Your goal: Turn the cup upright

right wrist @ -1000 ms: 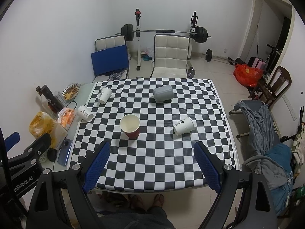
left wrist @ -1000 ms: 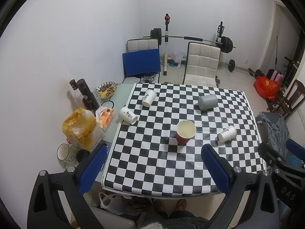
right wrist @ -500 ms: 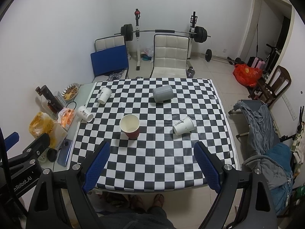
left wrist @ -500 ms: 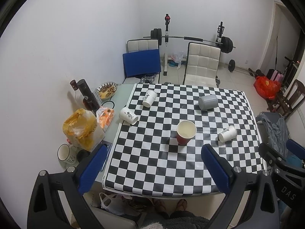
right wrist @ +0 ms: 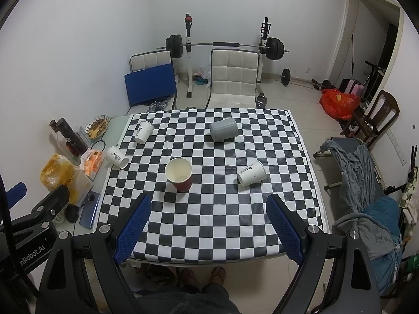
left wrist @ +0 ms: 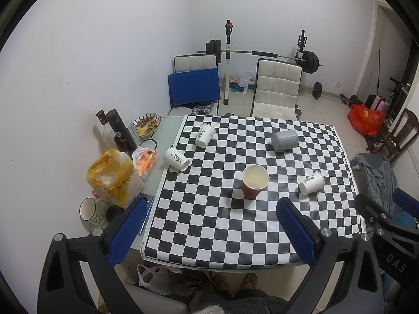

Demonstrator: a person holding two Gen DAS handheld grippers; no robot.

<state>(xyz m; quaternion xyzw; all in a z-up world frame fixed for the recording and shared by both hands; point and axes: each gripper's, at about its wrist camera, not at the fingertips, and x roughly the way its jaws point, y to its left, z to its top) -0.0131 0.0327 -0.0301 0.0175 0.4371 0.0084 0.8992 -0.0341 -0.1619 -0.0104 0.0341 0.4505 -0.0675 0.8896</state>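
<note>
Red paper cup (left wrist: 255,184) stands upright mid-cloth exactly as a second ago; three white cups and the grey cup (left wrist: 284,140) still lie on their sides. My left gripper (left wrist: 210,206) and right gripper (right wrist: 209,202) haven't moved, both wide apart, empty, above the checkered tablecloth (left wrist: 209,230).

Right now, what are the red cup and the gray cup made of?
Red cup: probably paper, with a matte cream inside, a thin rolled rim and a ribbed red wall. Gray cup: looks like plastic, a smooth, dull, solid gray, but ceramic can't be ruled out.
</note>
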